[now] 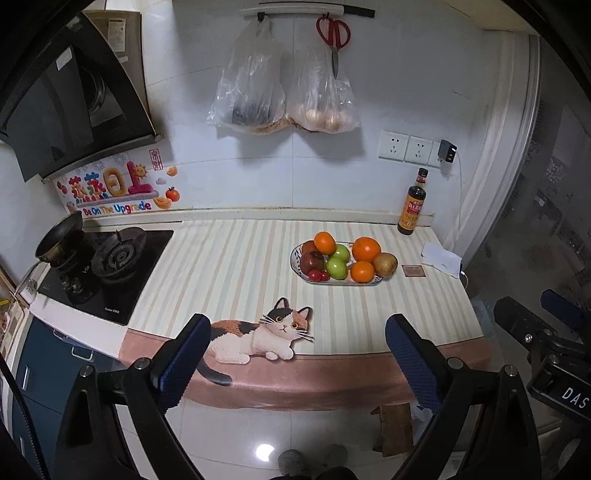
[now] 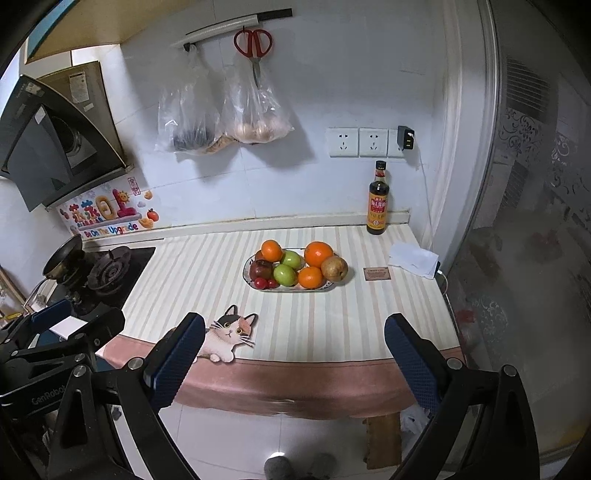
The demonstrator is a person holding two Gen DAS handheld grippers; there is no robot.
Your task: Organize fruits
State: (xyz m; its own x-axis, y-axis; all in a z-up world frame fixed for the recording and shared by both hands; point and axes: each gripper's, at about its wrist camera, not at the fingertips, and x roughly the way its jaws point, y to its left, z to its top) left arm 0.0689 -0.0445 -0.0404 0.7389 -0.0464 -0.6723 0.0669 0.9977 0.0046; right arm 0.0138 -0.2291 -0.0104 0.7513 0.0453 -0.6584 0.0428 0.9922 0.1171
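Observation:
An oval patterned plate (image 1: 369, 282) (image 2: 291, 289) on the striped counter holds oranges (image 1: 365, 249) (image 2: 318, 253), green apples (image 1: 336, 267) (image 2: 285, 275), a dark red apple (image 1: 311, 261) (image 2: 261, 269), small red cherry-like fruits (image 1: 317, 275) (image 2: 263, 283) and a brown pear (image 1: 385, 264) (image 2: 334, 268) at its right end. My left gripper (image 1: 297, 350) is open and empty, held back from the counter's front edge. My right gripper (image 2: 293, 350) is open and empty, also short of the front edge. The right gripper shows at the right edge of the left wrist view (image 1: 546, 328).
A gas stove (image 1: 107, 266) with a small pan (image 1: 61, 236) is at the left. A dark sauce bottle (image 1: 412, 203) (image 2: 377, 199), a folded white paper (image 1: 441, 258) and a small brown card (image 1: 413, 270) lie near the plate. Plastic bags (image 1: 280, 92) and red scissors (image 1: 333, 33) hang on the wall.

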